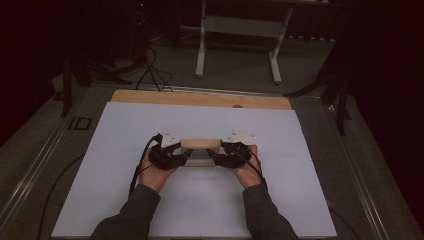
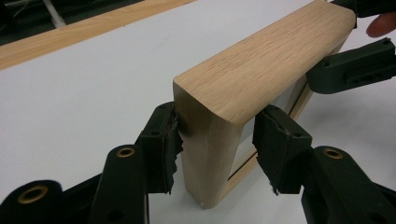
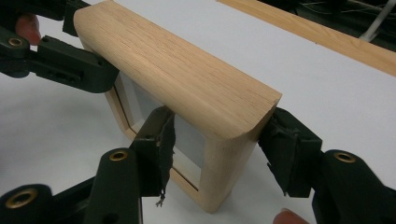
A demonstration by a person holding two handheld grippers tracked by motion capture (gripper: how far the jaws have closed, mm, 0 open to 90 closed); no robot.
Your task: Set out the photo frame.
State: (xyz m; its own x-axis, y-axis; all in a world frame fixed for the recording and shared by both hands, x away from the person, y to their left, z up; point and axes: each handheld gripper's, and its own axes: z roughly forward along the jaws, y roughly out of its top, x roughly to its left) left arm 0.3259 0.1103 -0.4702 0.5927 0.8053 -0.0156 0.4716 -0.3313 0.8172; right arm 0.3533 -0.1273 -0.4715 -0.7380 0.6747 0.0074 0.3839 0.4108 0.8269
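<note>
**Wooden frame held at both ends**

On the white sheet [image 1: 200,200] in the middle of the table, a light oak frame [image 1: 200,145] stands upright on its edge. Its grain is clear, the top rail is broad with rounded corners, and the inner opening has a thin stepped border around a pale panel. The left gripper [image 2: 215,140] clamps one end post between its pads. The right gripper [image 3: 219,142] is closed on the opposite end.
</note>
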